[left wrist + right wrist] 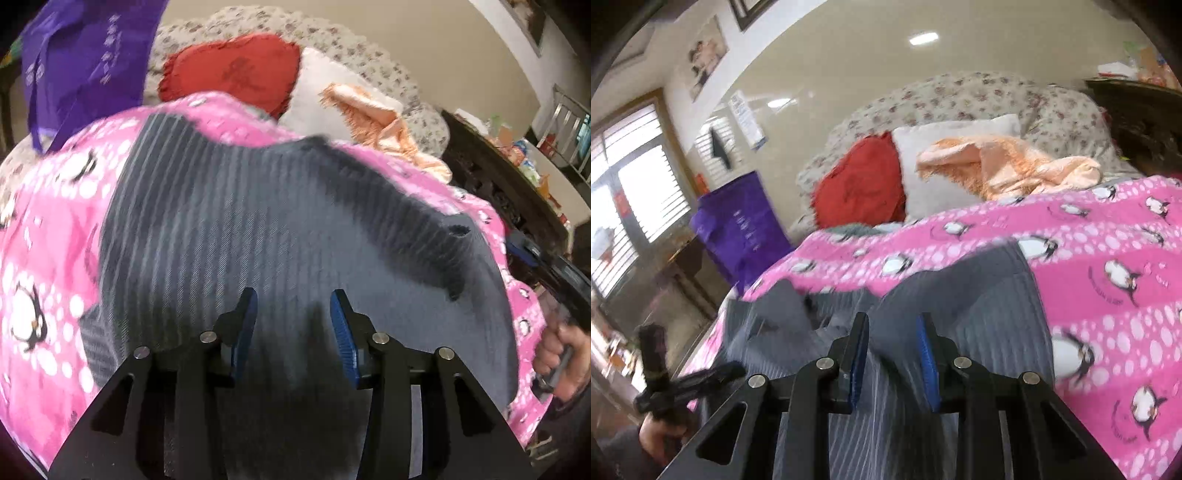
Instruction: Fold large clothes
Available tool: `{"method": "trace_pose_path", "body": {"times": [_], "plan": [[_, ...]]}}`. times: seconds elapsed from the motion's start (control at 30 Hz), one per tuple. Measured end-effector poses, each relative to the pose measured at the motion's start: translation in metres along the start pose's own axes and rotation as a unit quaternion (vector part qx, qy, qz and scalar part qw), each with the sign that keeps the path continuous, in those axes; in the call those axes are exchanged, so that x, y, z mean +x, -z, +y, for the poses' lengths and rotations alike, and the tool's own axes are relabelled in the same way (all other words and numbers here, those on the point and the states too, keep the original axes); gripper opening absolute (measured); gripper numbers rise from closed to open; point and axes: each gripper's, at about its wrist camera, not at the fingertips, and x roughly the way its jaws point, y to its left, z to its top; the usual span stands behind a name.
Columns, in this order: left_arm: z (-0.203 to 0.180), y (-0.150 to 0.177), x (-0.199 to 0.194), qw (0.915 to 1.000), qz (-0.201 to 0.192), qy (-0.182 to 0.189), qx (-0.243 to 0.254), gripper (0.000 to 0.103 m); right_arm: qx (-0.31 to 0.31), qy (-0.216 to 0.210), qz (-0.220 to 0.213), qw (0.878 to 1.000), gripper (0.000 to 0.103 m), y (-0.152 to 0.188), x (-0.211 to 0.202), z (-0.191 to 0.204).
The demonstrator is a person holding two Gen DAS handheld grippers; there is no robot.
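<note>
Left claw (293, 301) has its jaws apart, nothing between the pads, hovering over the grey striped garment (229, 229), likely lining up for an edge. Right claw (892, 325) also shows a gap, narrower, with no cloth pinched. Garment lies spread on the pink penguin blanket (1108, 258) on the bed, flat enough for folding, one rumpled fold near its right side.

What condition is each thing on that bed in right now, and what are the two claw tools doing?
Grey striped garment: spread on the blanket, rumpled, not yet folded.
Pink penguin blanket: laid flat over the bed.
Peach towel: crumpled against the white pillow.
Red cushion: propped upright.
Left gripper: open above the garment, holding nothing.
Right gripper: open, nothing between its pads.
</note>
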Motion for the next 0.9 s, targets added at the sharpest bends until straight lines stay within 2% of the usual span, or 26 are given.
{"method": "trace_pose_path", "body": {"times": [0.07, 0.13, 0.17, 0.23, 0.3, 0.33, 0.47, 0.53, 0.57, 0.6, 0.63, 0.67, 0.7, 0.73, 0.77, 0.83, 0.87, 0.9], "plan": [[0.01, 0.007, 0.005, 0.9999, 0.001, 0.004, -0.014, 0.04, -0.006, -0.04, 0.045, 0.998, 0.025, 0.017, 0.006, 0.003], [0.016, 0.014, 0.008, 0.9998, -0.005, 0.011, -0.014, 0.04, -0.033, -0.056, 0.095, 0.993, 0.025, 0.033, 0.02, 0.009], [0.017, 0.016, 0.008, 0.9999, -0.009, 0.011, -0.008, 0.04, -0.048, -0.036, 0.106, 0.993, 0.025, 0.038, 0.025, 0.01], [0.015, 0.024, 0.008, 0.9997, -0.018, 0.002, 0.016, 0.04, -0.058, 0.062, 0.12, 0.989, 0.02, 0.042, 0.037, -0.003], [0.017, 0.029, 0.001, 0.9993, -0.027, -0.014, 0.023, 0.04, 0.007, 0.056, 0.097, 0.994, 0.006, 0.041, 0.032, -0.031], [0.019, 0.031, -0.002, 0.999, -0.031, -0.023, 0.021, 0.04, 0.017, 0.056, 0.09, 0.994, 0.006, 0.04, 0.029, -0.036], [0.05, 0.039, -0.012, 0.9978, -0.044, -0.047, -0.014, 0.04, -0.03, 0.101, 0.068, 0.992, 0.006, 0.038, 0.017, -0.021], [0.062, 0.04, -0.017, 0.9981, -0.043, -0.03, -0.032, 0.04, -0.009, 0.12, 0.055, 0.991, 0.007, 0.035, 0.006, -0.026], [0.062, 0.04, -0.018, 0.9982, -0.04, -0.035, -0.028, 0.04, 0.005, 0.137, 0.043, 0.99, 0.011, 0.037, -0.004, -0.029], [0.062, 0.041, -0.02, 0.9983, -0.038, -0.04, -0.022, 0.04, 0.019, 0.13, 0.033, 0.991, 0.012, 0.041, -0.015, -0.027], [0.061, 0.043, -0.022, 0.9983, -0.036, -0.042, -0.016, 0.04, 0.022, 0.091, 0.037, 0.995, 0.013, 0.046, -0.018, -0.024], [0.061, 0.044, -0.024, 0.9983, -0.036, -0.043, -0.016, 0.04, 0.005, 0.049, 0.063, 0.997, 0.013, 0.052, -0.015, -0.02], [0.062, 0.045, -0.029, 0.9982, -0.037, -0.045, -0.018, 0.04, -0.026, 0.063, 0.091, 0.994, 0.013, 0.06, -0.01, -0.016], [0.063, 0.047, -0.034, 0.9977, -0.036, -0.053, -0.022, 0.041, -0.05, 0.116, 0.113, 0.986, 0.012, 0.068, -0.008, -0.017], [0.066, 0.048, -0.041, 0.9968, -0.033, -0.066, -0.029, 0.047, -0.029, 0.124, 0.11, 0.986, 0.012, 0.071, -0.014, -0.025], [0.074, 0.055, -0.06, 0.9954, -0.042, -0.073, -0.047, 0.056, 0.037, 0.105, 0.067, 0.991, 0.017, 0.073, -0.043, -0.038], [0.077, 0.06, -0.068, 0.9948, -0.046, -0.074, -0.053, 0.061, 0.049, 0.112, 0.049, 0.991, 0.031, 0.075, -0.059, -0.039], [0.079, 0.063, -0.074, 0.9945, -0.046, -0.074, -0.058, 0.063, 0.051, 0.111, 0.038, 0.992, 0.051, 0.079, -0.072, -0.039]]}}
